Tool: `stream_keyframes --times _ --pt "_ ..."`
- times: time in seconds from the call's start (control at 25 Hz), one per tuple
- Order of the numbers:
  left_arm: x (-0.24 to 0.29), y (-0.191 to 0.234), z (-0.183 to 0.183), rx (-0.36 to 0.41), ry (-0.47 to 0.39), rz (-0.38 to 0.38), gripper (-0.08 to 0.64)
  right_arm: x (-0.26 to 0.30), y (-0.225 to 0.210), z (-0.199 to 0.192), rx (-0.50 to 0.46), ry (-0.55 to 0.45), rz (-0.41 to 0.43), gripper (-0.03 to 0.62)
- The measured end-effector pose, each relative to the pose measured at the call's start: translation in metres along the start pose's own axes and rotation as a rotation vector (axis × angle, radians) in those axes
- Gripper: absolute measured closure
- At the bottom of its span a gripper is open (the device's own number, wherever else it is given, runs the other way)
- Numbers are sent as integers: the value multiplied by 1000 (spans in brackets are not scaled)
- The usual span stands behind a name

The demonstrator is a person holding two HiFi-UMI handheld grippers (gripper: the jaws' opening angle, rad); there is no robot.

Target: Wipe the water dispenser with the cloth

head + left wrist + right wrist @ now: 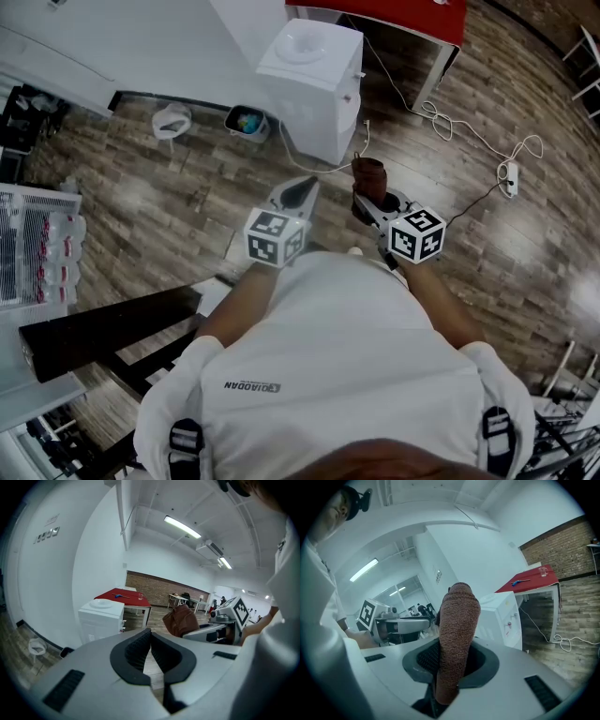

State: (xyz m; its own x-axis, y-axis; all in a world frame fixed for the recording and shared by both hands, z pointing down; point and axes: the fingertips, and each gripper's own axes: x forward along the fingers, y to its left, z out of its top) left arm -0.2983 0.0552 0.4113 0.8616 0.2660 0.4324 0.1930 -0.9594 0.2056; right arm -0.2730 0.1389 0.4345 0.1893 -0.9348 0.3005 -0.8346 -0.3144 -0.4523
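The white water dispenser point(314, 80) stands on the floor against the wall, ahead of both grippers; it also shows in the left gripper view point(101, 618) and behind the cloth in the right gripper view point(504, 618). My right gripper point(367, 199) is shut on a brown cloth point(368, 178), which sticks up folded between its jaws point(454, 644). My left gripper point(298, 192) is shut with nothing in it, its dark pads point(136, 651) meeting at the tips. Both grippers hover a short way in front of the dispenser, not touching it.
A red table point(403, 19) stands behind the dispenser. White cables and a power strip point(509, 176) lie on the wooden floor at right. A small bin point(246, 122) and a white bowl point(172, 122) sit by the wall at left. Dark furniture point(103, 328) is near my left side.
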Motion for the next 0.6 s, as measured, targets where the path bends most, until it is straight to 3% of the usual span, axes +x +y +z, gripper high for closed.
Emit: stream_keyframes --times 0.32,0.6 --pt "3 10 5 3 10 24 560 9 -16 8 23 -3 -20 522" --pt "11 43 5 -11 27 25 560 41 -23 5 43 52 -39 522"
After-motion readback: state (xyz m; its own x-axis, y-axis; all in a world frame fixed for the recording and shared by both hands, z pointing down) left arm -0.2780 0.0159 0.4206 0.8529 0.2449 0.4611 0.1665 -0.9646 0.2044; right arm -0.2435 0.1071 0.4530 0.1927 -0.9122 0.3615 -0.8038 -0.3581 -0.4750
